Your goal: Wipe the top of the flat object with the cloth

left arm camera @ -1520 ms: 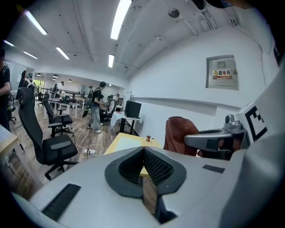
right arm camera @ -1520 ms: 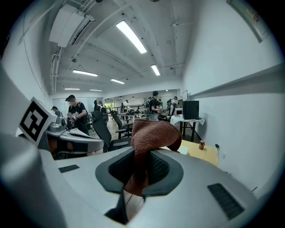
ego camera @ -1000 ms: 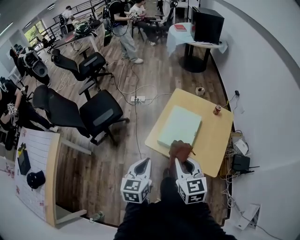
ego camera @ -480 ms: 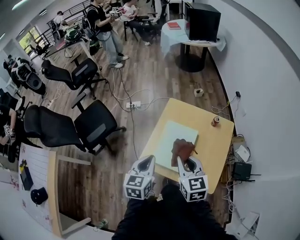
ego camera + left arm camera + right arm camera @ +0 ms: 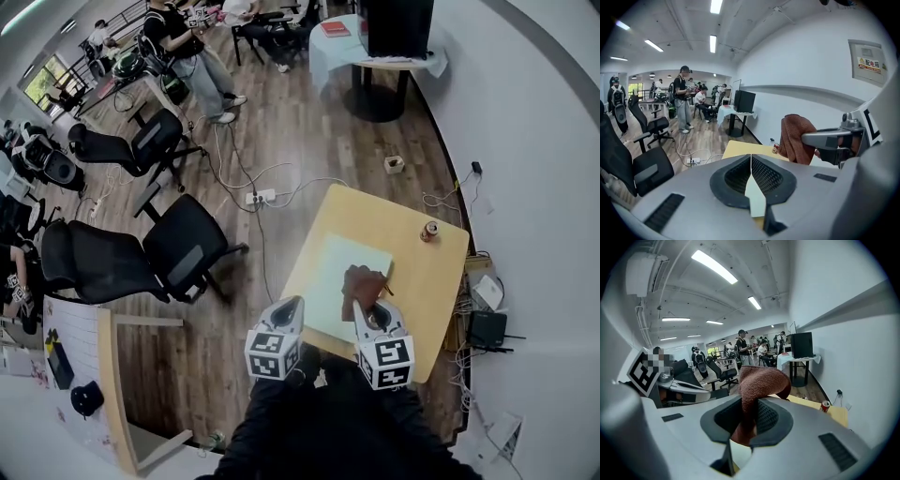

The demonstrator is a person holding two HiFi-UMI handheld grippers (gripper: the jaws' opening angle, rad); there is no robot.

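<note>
A pale green flat object (image 5: pixel 333 272) lies on a yellow table (image 5: pixel 422 272). A brown cloth (image 5: pixel 362 284) hangs over the flat object's near right part, and my right gripper (image 5: pixel 362 311) is shut on it. In the right gripper view the cloth (image 5: pixel 759 380) bulges up from between the jaws of the right gripper (image 5: pixel 749 414). My left gripper (image 5: pixel 292 307) hovers at the table's near left edge, shut and empty. In the left gripper view the left gripper (image 5: pixel 751 160) has its jaws pressed together, and the cloth (image 5: pixel 796 138) hangs to its right.
A red can (image 5: pixel 429 230) stands at the table's far right corner, near the white wall. Black office chairs (image 5: pixel 183 248) and floor cables (image 5: pixel 253 183) are to the left. A round table with a black box (image 5: pixel 394 28) stands farther off. People stand at the back.
The right gripper has carried the cloth from the flat object's near edge farther over its top. The left gripper has stayed shut beside it. The head view has shifted.
</note>
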